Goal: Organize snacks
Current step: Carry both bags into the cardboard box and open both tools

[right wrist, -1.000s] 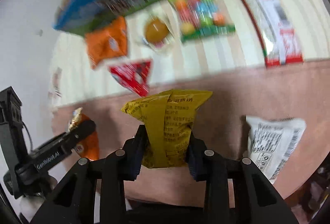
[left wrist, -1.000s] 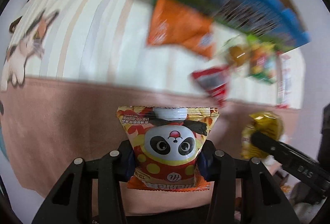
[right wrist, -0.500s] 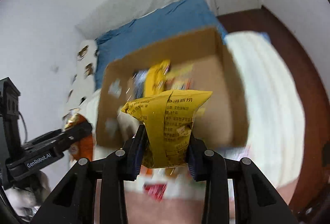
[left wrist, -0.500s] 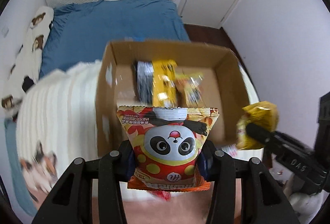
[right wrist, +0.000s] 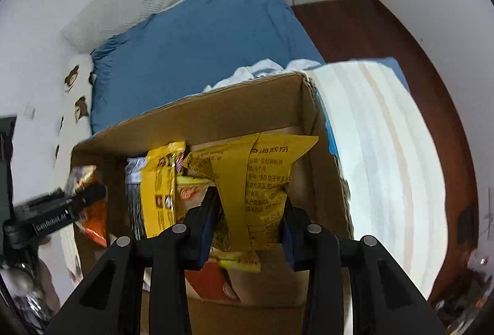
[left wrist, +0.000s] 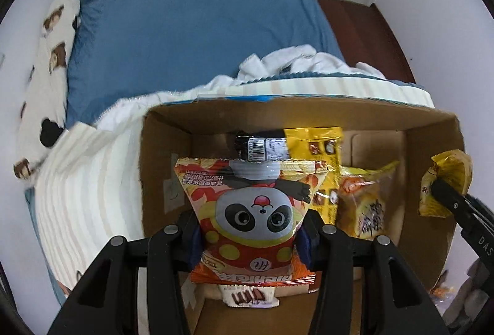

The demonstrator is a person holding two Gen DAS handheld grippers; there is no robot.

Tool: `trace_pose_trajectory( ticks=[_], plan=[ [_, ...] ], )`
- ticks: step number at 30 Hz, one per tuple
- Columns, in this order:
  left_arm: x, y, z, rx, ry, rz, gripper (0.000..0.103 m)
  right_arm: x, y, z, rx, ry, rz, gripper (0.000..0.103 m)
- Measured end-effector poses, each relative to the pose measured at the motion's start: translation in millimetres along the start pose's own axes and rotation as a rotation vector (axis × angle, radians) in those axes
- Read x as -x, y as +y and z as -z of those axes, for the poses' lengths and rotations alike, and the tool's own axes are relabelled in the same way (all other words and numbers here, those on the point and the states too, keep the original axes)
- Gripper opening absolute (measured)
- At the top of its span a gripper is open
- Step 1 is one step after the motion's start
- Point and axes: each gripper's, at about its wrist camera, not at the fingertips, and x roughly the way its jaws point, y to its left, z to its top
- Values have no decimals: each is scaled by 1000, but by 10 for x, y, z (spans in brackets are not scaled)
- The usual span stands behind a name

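- The orange foil snack packet with a panda face [left wrist: 253, 217] is pinched between the closed fingers of the left gripper [left wrist: 251, 237], held upright over the near-left part of the open brown cardboard box [left wrist: 160, 156].
- The crinkled yellow foil sachet with printed text [right wrist: 253, 190] is clamped the same way in the right gripper [right wrist: 248, 224], hanging over the right half of the same box [right wrist: 327, 180].
- Already in the box, towards the far wall, a tall yellow packet [left wrist: 321, 162] stands beside a dark packet with a barcode label [left wrist: 262, 146], with a clear-wrapped bun-like snack [left wrist: 367, 205] to their right; a small white wrapper [left wrist: 250, 299] lies near the front.
- To do the drop well, I'd lower each packet until it is below the rim before opening, so neither slides off onto the striped cream blanket [left wrist: 83, 199] around the box.
- The panda packet looks best placed in the bare left strip, the yellow one in the right-hand gap, so nothing standing gets knocked flat.
- The grippers are close side by side; releasing one at a time would likely avoid a tangle.
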Motion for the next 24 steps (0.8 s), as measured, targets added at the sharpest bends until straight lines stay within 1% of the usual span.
trace_pose_trajectory(
  ticks=[1,2,3,5,6,7,8,13,16,21,24],
  plan=[
    [-30,36,-24,15,8,8,47,-53,-6,-34,-5,12,8,65],
    [-57,74,-44,29,5,11,57,-73,-6,-49,-6,13,12,76],
    [-66,95,-54,35,0,9,76,-96,-5,-59,-3,8,15,88],
    [-45,128,-62,40,-23,16,93,-114,22,-55,11,22,14,88],
    [-9,125,-66,43,-25,24,93,-140,30,-54,12,32,18,90],
    [-11,133,-67,47,-23,26,93,-174,34,-49,15,39,21,93],
    [-14,140,-64,47,-21,28,93,-187,39,-47,17,41,21,94],
    [0,107,-36,41,-22,41,93,-196,99,-9,41,43,45,95],
    [47,80,29,35,-45,51,93,-167,127,39,49,40,51,96],
    [130,26,225,20,-86,53,93,-100,167,169,77,26,64,96],
    [190,1,396,24,-108,68,93,-57,202,279,95,18,70,96]
  ],
)
